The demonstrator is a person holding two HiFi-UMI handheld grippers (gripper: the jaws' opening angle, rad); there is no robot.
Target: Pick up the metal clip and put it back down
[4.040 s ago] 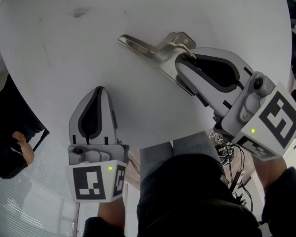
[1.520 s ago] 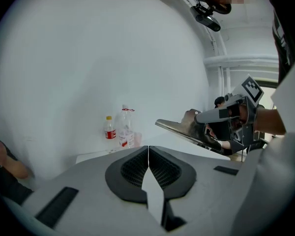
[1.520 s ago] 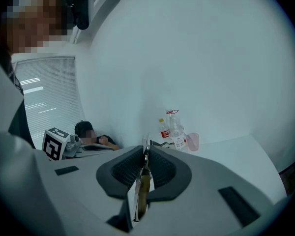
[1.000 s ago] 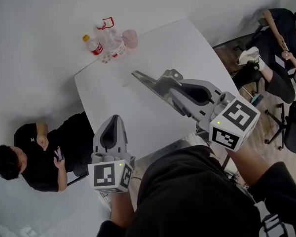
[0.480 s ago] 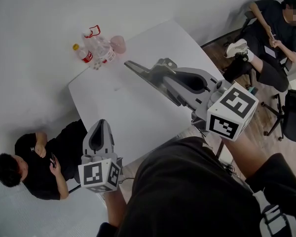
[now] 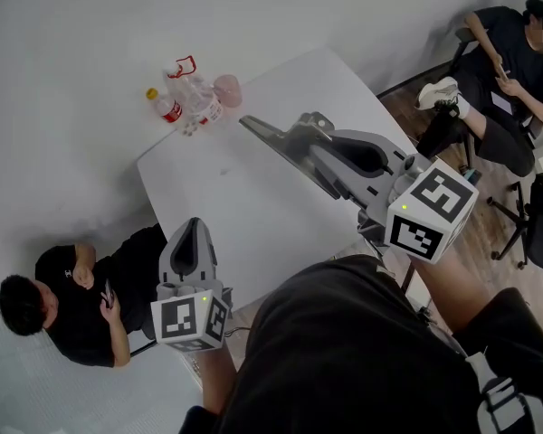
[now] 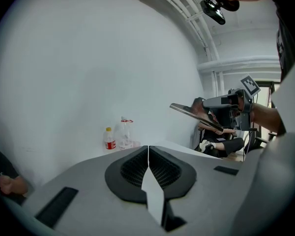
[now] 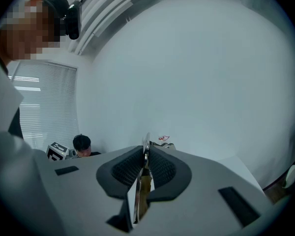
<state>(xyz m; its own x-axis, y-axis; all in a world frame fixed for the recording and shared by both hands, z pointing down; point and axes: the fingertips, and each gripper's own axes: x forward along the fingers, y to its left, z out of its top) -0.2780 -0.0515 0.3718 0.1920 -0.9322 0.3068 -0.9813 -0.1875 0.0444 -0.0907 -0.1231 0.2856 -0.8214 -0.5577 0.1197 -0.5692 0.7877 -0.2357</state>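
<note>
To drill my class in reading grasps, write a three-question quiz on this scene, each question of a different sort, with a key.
1. Multiple choice: what is the right gripper shut on?
A) a bottle
B) the metal clip
C) nothing
2. True or false: the jaws of the left gripper stand wide apart.
3. Short answer: does the clip rest on the table or is it held above it?

Key
1. B.
2. False: they are together, with nothing between them.
3. Held above it, in the air.
</note>
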